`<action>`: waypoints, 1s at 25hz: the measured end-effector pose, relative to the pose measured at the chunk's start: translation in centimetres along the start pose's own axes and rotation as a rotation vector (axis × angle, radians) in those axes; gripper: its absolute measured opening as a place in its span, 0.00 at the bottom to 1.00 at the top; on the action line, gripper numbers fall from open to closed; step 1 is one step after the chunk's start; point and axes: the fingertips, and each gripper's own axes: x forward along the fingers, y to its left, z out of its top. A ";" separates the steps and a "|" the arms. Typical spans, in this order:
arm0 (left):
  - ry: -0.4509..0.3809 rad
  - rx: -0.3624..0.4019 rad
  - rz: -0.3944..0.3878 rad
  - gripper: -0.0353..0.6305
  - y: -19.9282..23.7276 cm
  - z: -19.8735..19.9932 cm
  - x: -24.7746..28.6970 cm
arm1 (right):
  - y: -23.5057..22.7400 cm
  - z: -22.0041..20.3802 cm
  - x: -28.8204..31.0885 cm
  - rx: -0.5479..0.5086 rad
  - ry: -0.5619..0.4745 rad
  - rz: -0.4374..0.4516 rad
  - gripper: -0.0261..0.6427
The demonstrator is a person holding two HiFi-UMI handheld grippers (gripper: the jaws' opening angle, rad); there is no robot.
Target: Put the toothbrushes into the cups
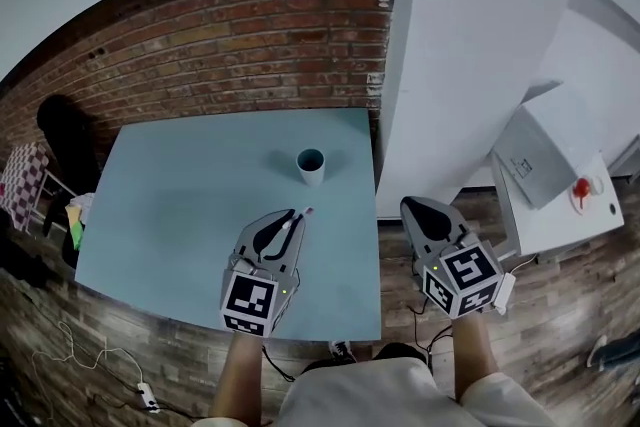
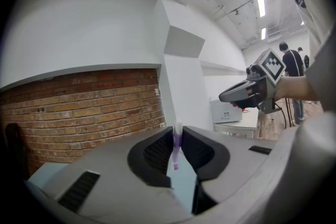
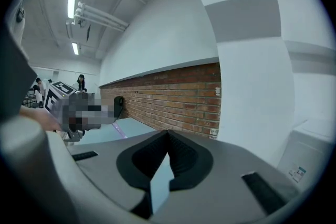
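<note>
The left gripper (image 1: 288, 218) pinches a toothbrush (image 2: 177, 148) over the table (image 1: 170, 205). The cup (image 1: 311, 165) stands just ahead with open tabletop around it. The right gripper (image 1: 412, 205), jaws closed on nothing, hangs past the table's right edge.

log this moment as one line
left gripper: shut on toothbrush | right gripper: shut, empty | cup: upright on table, toothbrush not in yet

The left claw (image 2: 178, 130) has its jaws closed on a purple-and-white toothbrush (image 2: 176, 150), which stands upright between the pads. A brick wall (image 2: 84, 107) is at left and a white pillar (image 2: 184, 86) at centre. The right claw (image 2: 224, 96) is in the air at right, with a white box (image 2: 227, 112) behind it.
</note>
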 end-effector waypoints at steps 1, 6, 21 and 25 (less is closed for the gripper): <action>0.002 0.005 -0.006 0.17 0.4 -0.1 0.3 | -0.1 0.0 0.3 -0.010 0.005 -0.010 0.03; -0.002 0.004 -0.015 0.17 2.2 -0.3 1.8 | -0.8 -0.3 1.9 -0.034 0.034 -0.036 0.03; 0.049 -0.061 0.032 0.17 7.0 -3.6 9.6 | -3.4 -2.7 9.6 -0.027 0.104 0.042 0.03; 0.076 -0.062 0.044 0.17 8.4 -5.1 12.2 | -4.4 -3.6 11.8 -0.010 0.126 0.053 0.03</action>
